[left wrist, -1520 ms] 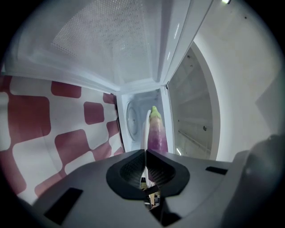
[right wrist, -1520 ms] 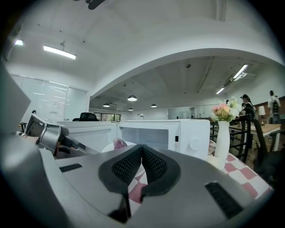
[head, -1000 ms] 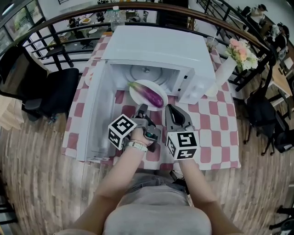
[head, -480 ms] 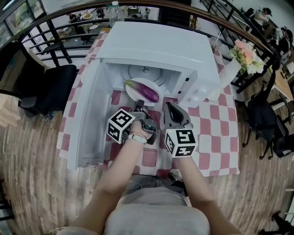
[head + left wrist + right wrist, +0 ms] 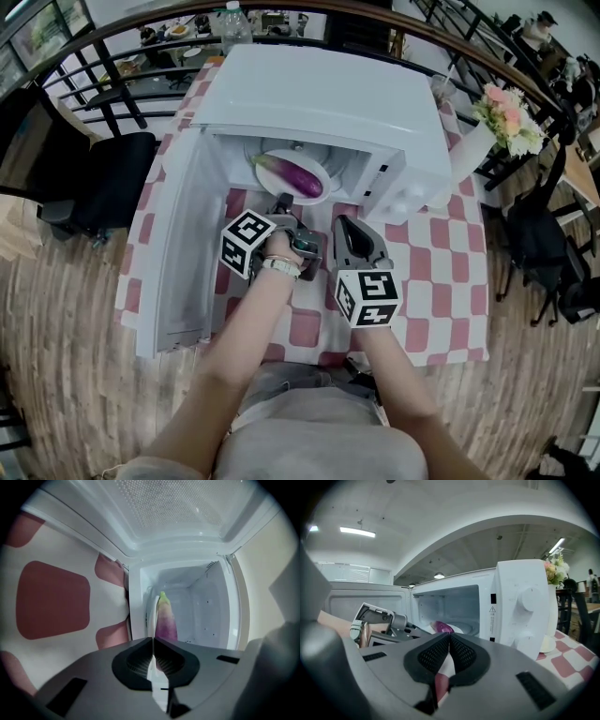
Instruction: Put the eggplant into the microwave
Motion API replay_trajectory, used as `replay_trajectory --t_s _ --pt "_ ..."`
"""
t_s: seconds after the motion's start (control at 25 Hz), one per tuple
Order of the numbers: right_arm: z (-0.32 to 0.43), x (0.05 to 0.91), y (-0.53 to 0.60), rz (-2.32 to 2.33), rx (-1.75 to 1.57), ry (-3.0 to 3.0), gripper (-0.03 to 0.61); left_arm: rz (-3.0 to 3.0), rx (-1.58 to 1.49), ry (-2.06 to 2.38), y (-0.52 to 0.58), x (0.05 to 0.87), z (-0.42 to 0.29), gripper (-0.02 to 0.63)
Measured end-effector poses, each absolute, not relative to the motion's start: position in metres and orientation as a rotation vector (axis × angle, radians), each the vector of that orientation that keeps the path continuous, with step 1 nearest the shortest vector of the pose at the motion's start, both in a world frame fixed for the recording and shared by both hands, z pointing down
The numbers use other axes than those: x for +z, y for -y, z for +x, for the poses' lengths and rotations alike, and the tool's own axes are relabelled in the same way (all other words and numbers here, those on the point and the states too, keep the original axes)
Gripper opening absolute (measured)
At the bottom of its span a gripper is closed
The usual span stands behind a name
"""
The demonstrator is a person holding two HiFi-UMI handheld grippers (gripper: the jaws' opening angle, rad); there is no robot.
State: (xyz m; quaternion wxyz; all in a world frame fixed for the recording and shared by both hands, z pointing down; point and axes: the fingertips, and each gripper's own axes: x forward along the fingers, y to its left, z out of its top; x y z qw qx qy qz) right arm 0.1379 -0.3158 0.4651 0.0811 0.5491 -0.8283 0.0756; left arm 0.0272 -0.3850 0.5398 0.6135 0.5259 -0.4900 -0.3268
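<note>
- Eggplant: purple with a green stem end, it lies on a white plate just inside the microwave's open front.
- Microwave: it is white. Its door is swung wide open at the microwave's left side in the head view.
- Left gripper: it sits right in front of the microwave's opening. Its jaws are closed on the near rim of the plate, which shows as a thin white edge pinched between the pads.
- Right gripper: it is in front of the microwave, just beside the left gripper and short of the opening. Its jaws are pressed together with nothing in them.
- Tablecloth: red-and-white checked, it lies under the microwave.
- Flowers: they stand beyond the microwave's knob side.
</note>
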Motion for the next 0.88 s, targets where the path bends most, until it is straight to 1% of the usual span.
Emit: replay_trajectory --t_s 0.56,0.88 --pt "0.14 0.475 0.327 1.646 0.235 2.445 0.026 1.173 -0.764 1.138 0.421 0.543 0.028 0.014" --pt "0.134 0.478 0.338 1.635 0.213 2.448 0.026 1.179 -0.703 1.178 0.422 0.541 0.028 0.015"
